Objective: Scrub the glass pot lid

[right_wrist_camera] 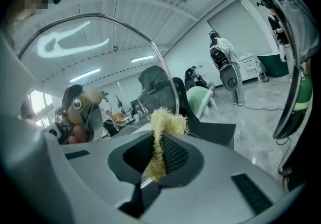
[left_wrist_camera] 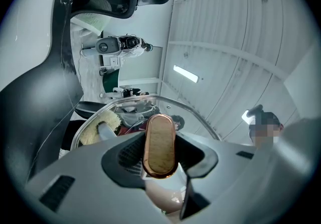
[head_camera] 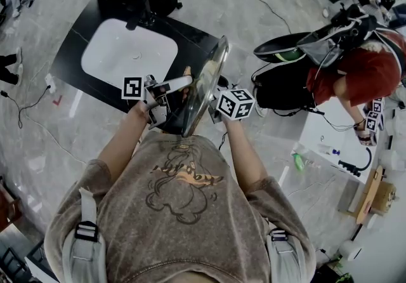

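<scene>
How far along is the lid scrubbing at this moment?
Done: left gripper clamps the lid handle, holding the glass lid on edge near the sink; right gripper grips the yellow scrubber. In hand: scrubber at the glass's underside, seemingly touching. Left: no suds show, so how much is scrubbed can't be told; the lid is not yet set down.

The right tool (right_wrist_camera: 157,153) pinches a frayed yellow scrubber (right_wrist_camera: 163,126) — beside the glass lid (right_wrist_camera: 103,75)'s rim.

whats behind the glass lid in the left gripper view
Through the glass lid the yellow scrubber shows, pinched in the right tool. The lid's knob and the left tool clamped on it cover whatever lies behind the lower part.
</scene>
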Action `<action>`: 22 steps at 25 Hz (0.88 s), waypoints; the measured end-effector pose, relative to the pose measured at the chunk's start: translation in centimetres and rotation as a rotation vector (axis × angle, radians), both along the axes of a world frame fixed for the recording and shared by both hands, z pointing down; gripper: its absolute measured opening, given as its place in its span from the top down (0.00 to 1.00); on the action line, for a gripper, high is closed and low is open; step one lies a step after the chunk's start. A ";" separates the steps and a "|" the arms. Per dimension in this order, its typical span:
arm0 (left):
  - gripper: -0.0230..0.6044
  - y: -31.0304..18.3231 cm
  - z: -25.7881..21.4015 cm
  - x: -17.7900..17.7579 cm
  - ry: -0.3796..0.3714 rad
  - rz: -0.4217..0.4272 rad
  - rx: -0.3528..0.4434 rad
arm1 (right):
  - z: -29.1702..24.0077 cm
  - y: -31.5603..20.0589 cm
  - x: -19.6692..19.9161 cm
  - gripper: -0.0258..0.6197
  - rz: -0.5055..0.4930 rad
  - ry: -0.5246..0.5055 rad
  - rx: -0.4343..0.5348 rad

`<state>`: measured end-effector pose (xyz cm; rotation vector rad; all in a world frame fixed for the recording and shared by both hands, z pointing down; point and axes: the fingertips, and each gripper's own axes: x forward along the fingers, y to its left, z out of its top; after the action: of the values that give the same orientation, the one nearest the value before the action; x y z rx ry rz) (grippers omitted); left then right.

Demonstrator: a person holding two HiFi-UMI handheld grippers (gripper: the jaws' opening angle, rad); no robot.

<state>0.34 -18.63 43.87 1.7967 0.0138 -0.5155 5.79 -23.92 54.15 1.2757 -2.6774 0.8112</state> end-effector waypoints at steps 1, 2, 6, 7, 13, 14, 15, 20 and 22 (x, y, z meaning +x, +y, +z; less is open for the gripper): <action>0.67 -0.1 -0.1 0.0 0.004 -0.004 0.000 | 0.2 0.2 -0.2 0.90 -0.008 0.001 -0.008; 0.67 -0.1 -0.3 -0.1 0.007 -0.009 -0.001 | 0.4 0.5 -0.3 0.90 -0.015 0.001 -0.014; 0.67 -0.1 -0.5 0.1 0.015 -0.020 -0.007 | 1.0 1.4 -0.4 0.90 -0.032 0.006 -0.031; 0.67 -0.1 -0.5 0.2 0.015 -0.020 -0.005 | 1.2 1.6 -0.5 0.90 -0.036 0.009 -0.034; 0.67 -0.6 0.0 0.2 0.002 -0.027 -0.009 | 1.9 2.0 -0.8 0.90 -0.052 0.013 -0.056; 0.67 -0.7 0.0 0.2 0.004 -0.027 -0.013 | 2.0 2.1 -0.9 0.90 -0.055 0.013 -0.060; 0.67 -0.7 -0.1 0.2 0.006 -0.028 -0.015 | 2.2 2.3 -1.0 0.90 -0.059 0.013 -0.063; 0.67 -1.2 0.1 0.1 0.006 -0.033 -0.022 | 2.6 3.1 -1.7 0.90 -0.086 0.015 -0.083; 0.67 -1.3 0.0 0.1 0.006 -0.036 -0.026 | 2.6 3.5 -2.0 0.90 -0.097 0.014 -0.089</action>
<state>0.45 -19.97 43.89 1.7729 -0.0205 -0.5446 3.75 -20.43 56.73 1.1180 -2.6362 0.8936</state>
